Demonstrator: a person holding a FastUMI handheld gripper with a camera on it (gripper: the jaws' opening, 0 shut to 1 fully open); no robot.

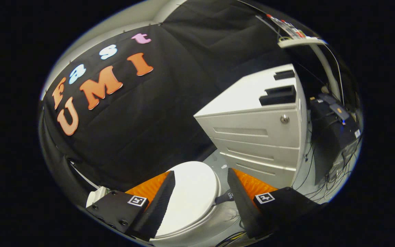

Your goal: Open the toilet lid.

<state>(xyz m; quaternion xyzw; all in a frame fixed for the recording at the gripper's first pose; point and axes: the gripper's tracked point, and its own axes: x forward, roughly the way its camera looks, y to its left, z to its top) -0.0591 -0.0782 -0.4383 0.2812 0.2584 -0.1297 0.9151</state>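
I have the gripper spread wide, its two fingers well apart and pinching nothing. Between them, and a little below, I see the toilet lid, white, rounded and lying flat and closed on the toilet. My view is tilted, so the whole scene leans. The lid's far, rounded end reaches just beyond the fingertips, and one finger overlaps its near edge in my view; I cannot tell whether that finger touches it or merely hangs above it. The other finger stands clear of the lid, off to its side.

A short dark strap tab sticks out from the lid's edge, in the gap just beside the second finger.

Beyond that finger, close ahead, stands a white drawer cabinet with a round lock on its top drawer front and two dark recessed slots in its top surface. Further out past the cabinet I see a dark equipment box with a tangle of cables trailing down to the pale floor, which shows between the toilet and the cabinet. A white pole rises behind the cabinet, with a power strip on top.

Straight ahead of the fingers, behind the toilet, hangs the black cloth wall of the booth.
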